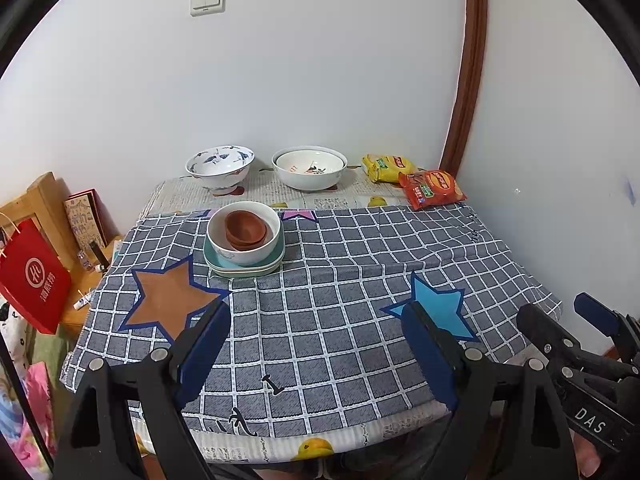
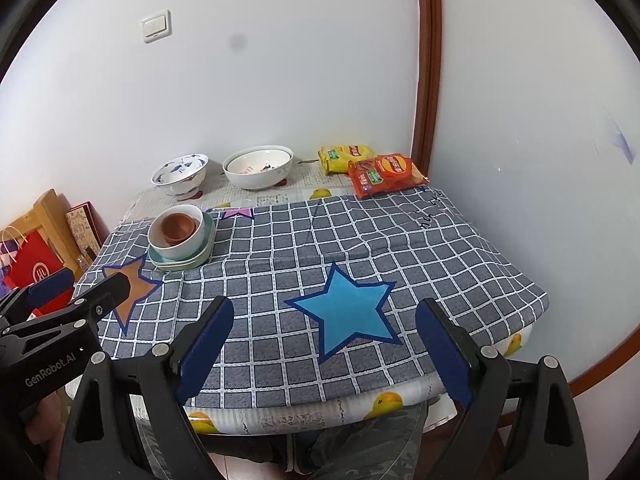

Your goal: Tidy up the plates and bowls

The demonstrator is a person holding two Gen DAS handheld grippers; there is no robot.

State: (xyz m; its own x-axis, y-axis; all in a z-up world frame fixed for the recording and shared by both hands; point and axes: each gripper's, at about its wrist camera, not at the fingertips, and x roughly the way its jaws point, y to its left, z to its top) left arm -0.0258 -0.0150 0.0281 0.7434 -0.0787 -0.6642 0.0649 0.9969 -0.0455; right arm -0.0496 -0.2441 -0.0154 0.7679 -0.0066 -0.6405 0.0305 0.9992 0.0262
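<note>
Nearest the cameras, the left gripper [image 1: 316, 340] and the right gripper [image 2: 324, 344] both hang over the near edge of the desk [image 2: 280, 420], each with its blue-padded jaws spread wide and nothing between them. Under them a grey checked cloth [image 1: 340, 280] covers most of the desk; an orange-brown star [image 1: 168, 300] is printed on its left side and a blue star [image 2: 348, 312] on its right. Farther back on the left of the cloth stands a stack: pale green plates [image 1: 244, 268] at the bottom, a white bowl [image 1: 244, 232] on them, and small terracotta bowls [image 1: 246, 230] nested inside the white one. Beyond the cloth's far edge, near the wall, a blue-patterned footed bowl [image 1: 220, 166] sits on the left and a larger white bowl [image 1: 310, 168] just to its right, apart from each other. At the far right corner lie a yellow snack bag [image 1: 388, 168] and a red snack bag [image 1: 434, 188], touching. A red paper bag [image 1: 34, 276] hangs beside the desk on the left.
</note>
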